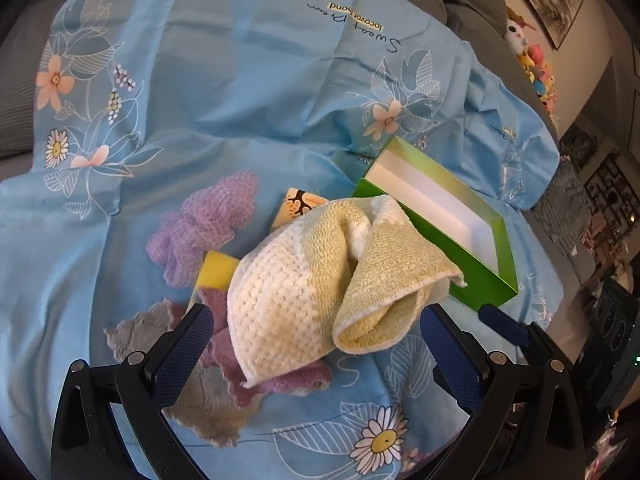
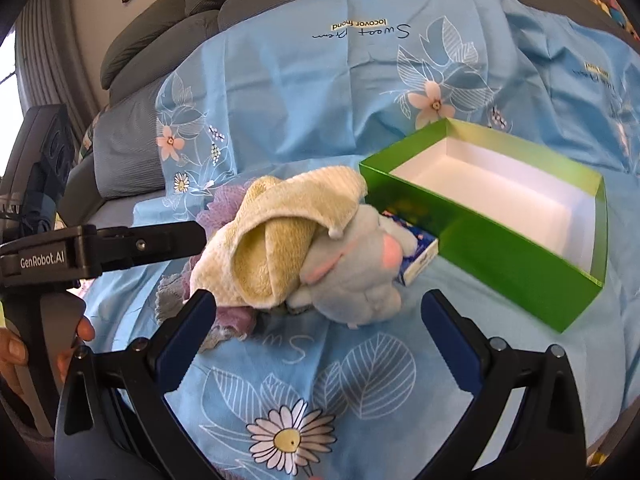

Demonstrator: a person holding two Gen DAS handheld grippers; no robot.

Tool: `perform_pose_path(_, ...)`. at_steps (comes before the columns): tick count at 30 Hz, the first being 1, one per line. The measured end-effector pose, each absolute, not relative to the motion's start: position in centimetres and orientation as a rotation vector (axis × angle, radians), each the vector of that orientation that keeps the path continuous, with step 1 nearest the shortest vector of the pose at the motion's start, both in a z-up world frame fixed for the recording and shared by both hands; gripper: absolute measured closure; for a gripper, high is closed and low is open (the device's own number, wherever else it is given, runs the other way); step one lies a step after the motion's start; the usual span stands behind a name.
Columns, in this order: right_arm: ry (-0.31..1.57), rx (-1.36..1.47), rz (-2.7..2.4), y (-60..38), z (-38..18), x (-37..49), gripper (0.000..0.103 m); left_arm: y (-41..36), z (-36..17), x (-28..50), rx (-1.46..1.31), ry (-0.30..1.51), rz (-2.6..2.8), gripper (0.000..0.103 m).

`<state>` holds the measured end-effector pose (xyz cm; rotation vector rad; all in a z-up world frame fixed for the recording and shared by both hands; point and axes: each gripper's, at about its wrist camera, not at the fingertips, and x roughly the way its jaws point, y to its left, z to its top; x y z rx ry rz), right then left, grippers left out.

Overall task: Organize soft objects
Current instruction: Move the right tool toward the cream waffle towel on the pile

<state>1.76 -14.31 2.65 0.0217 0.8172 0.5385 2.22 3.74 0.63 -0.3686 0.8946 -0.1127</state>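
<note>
A cream and yellow towel lies crumpled on a pile of soft things on the blue floral sheet. My left gripper is open, its fingers either side of the towel's near end. Under the towel lie a pink and grey cloth, a yellow sponge and a purple mesh puff. An open green box with a white, empty inside stands right of the pile. In the right wrist view my right gripper is open just before the towel and a grey plush toy. The green box stands to the right.
A small printed carton lies between the plush toy and the box. A patterned card or box lies behind the towel. Grey sofa cushions rise behind the sheet. The left gripper's body shows at the left of the right wrist view.
</note>
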Motion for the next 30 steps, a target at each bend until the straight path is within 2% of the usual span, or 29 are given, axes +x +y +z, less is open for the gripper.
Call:
perform_pose_path(4, 0.867, 0.01, 0.518, -14.7, 2.5, 2.5, 0.001, 3.8, 0.5, 2.7, -0.376, 0.903, -0.131, 0.0)
perform_pose_path(9, 0.755, -0.049, 0.507, -14.2, 2.9, 2.8, 0.001, 4.1, 0.6, 2.8, -0.387, 0.893, -0.154, 0.0)
perform_pose_path(30, 0.713, -0.061, 0.619, -13.4, 3.8, 3.0, 0.001, 2.7, 1.0, 3.0, -0.327, 0.818, -0.298, 0.0)
